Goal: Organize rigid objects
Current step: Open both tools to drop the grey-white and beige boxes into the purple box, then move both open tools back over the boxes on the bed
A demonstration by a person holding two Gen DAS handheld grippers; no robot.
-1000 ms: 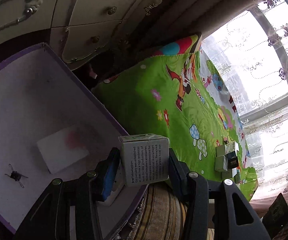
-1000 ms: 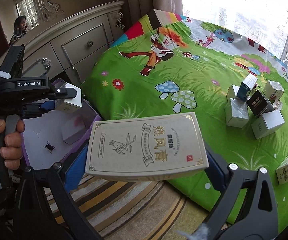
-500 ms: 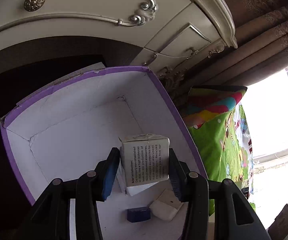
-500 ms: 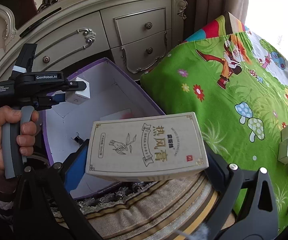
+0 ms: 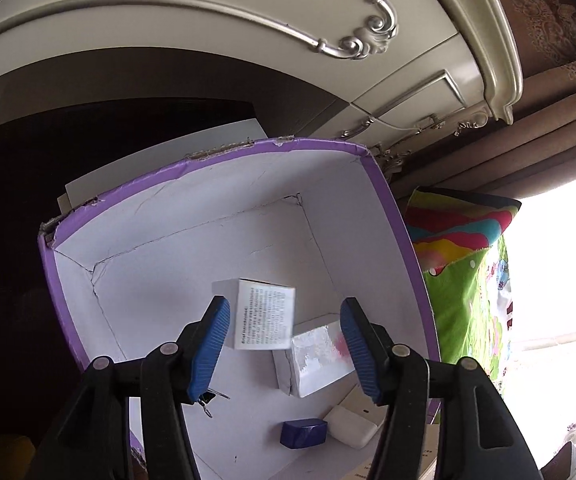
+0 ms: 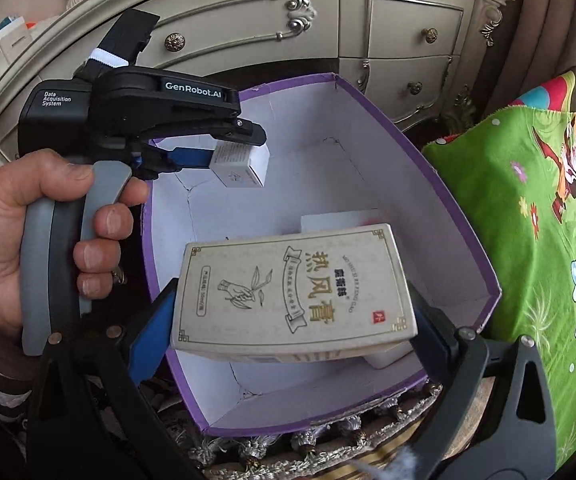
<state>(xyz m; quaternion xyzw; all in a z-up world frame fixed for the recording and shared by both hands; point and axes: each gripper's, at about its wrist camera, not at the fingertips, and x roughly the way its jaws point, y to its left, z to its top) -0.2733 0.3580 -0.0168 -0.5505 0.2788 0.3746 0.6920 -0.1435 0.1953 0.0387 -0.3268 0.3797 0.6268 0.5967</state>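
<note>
Slipping free of the left claw [image 5: 283,344], the small white box [image 5: 265,314] is now hanging loose and motion-blurred between spread blue pads [image 5: 209,350], touching neither, where half a second ago it was pinched squarely. In the right wrist view the same small box [image 6: 239,164] is sitting just under the claw tip, over the far left part of the purple storage box [image 6: 440,184]. That release probably means one more item is dropping in to join the white carton [image 5: 316,354], the blue block [image 5: 303,433] and the white bar [image 5: 350,426] lying on the near floor of the purple storage box.

Meanwhile the right claw [image 6: 294,330] is pinching the flat cream box [image 6: 294,292] by its short ends, holding it level above the near half of the storage box; earlier it was hovering nearer the green play mat [image 6: 536,216], so its drop looks to be next.
</note>
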